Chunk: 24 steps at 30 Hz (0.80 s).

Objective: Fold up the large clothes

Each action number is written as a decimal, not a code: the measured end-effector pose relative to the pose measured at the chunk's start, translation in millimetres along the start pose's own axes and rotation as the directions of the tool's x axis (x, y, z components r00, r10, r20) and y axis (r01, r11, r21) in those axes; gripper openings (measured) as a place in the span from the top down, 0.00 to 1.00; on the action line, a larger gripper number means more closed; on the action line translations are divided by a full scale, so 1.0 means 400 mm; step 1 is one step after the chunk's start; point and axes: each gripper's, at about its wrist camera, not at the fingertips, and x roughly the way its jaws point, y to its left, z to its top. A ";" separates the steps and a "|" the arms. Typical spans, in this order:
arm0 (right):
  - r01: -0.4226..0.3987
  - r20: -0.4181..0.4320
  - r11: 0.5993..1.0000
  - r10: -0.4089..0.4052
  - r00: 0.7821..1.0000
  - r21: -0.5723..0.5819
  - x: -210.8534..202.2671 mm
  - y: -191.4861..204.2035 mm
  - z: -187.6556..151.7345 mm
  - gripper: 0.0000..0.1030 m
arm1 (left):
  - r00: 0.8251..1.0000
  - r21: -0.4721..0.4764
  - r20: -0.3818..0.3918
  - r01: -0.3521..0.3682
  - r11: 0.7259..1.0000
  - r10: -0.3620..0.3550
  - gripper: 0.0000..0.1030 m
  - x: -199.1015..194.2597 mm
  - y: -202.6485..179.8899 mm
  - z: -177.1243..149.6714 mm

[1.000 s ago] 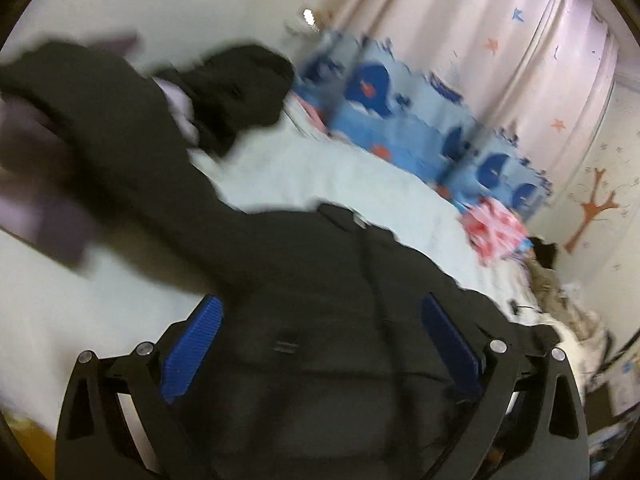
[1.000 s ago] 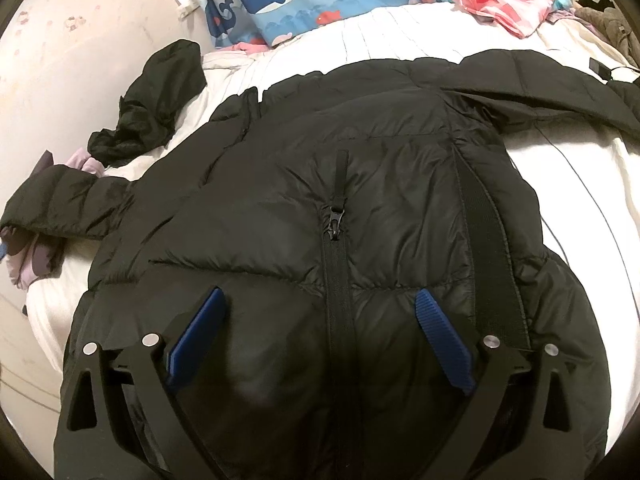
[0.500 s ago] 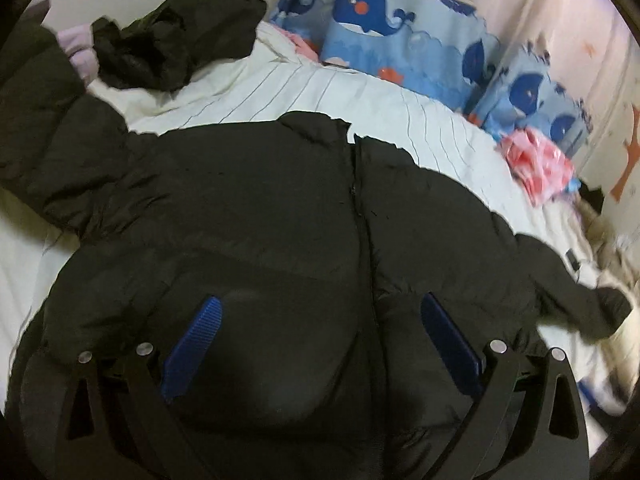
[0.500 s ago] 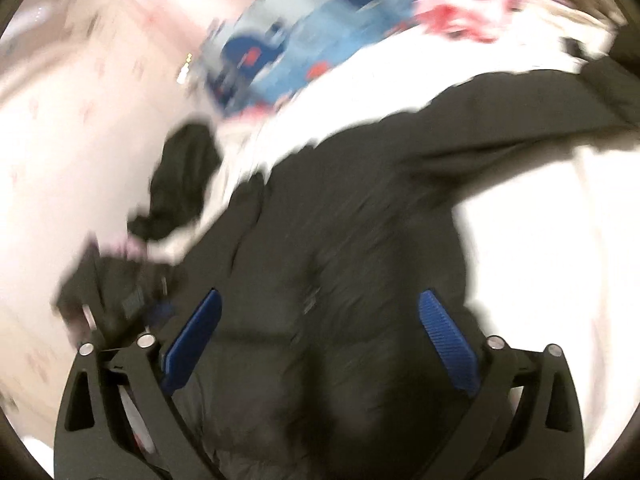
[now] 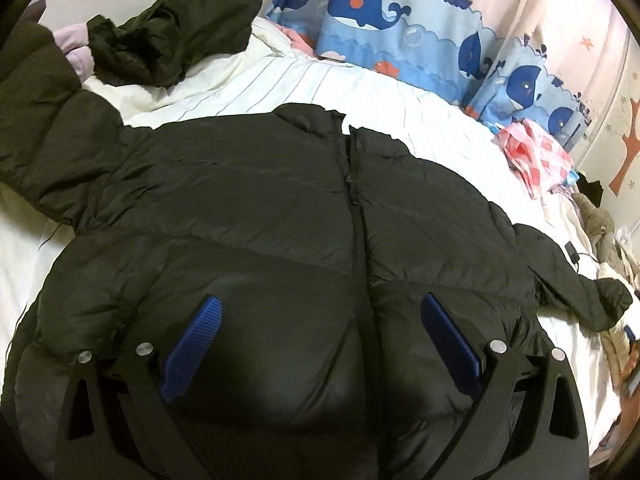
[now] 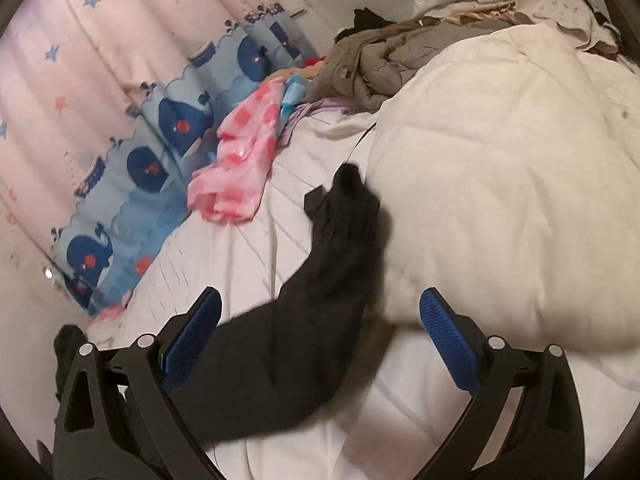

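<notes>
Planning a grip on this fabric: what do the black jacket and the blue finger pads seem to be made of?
The black jacket looks like a quilted puffer with a smooth, slightly shiny synthetic shell, probably nylon or polyester; stitched channels puff between seams and light glints off it. The blue finger pads look like ribbed rubber or soft plastic, matte, with fine cross ridges; which one cannot be told.

Left gripper (image 5: pixel 318 344) fingers spread wide; right gripper (image 6: pixel 316 338) fingers likewise apart.

Black puffer jacket (image 5: pixel 280 208) lies front-up, zipped, sleeves spread, on the bed.
</notes>
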 end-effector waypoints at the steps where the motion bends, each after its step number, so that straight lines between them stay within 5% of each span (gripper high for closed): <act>1: -0.006 -0.013 1.000 0.006 1.000 0.010 0.023 -0.011 0.016 0.07 | 1.000 0.008 -0.001 -0.002 1.000 0.002 0.07 0.002 -0.006 -0.002; 7: 0.107 -0.016 0.990 -0.109 0.994 -0.091 0.102 0.016 0.020 0.09 | 1.000 0.027 -0.011 -0.013 1.000 0.013 0.07 0.012 -0.018 -0.007; 13: 0.225 0.054 0.939 -0.218 0.974 -0.262 0.128 0.093 -0.022 0.42 | 1.000 0.011 -0.008 -0.013 1.000 0.013 0.07 0.010 -0.011 -0.008; 14: 0.222 0.016 0.942 -0.225 0.974 -0.253 0.153 0.088 -0.021 0.50 | 1.000 0.010 -0.009 -0.012 1.000 0.012 0.07 0.010 -0.011 -0.008; 15: 0.224 -0.002 0.946 -0.231 0.973 -0.234 0.168 0.081 -0.017 0.70 | 1.000 0.011 -0.009 -0.012 1.000 0.013 0.07 0.010 -0.011 -0.008; 17: 0.189 -0.046 0.959 -0.203 0.978 -0.213 0.188 0.073 -0.003 0.94 | 1.000 0.009 -0.009 -0.010 1.000 0.010 0.07 0.009 -0.010 -0.007; 24: -0.054 0.035 0.991 0.059 0.998 -0.122 0.081 0.118 0.039 0.97 | 0.999 0.006 0.033 -0.003 1.000 0.003 0.07 -0.030 0.003 0.042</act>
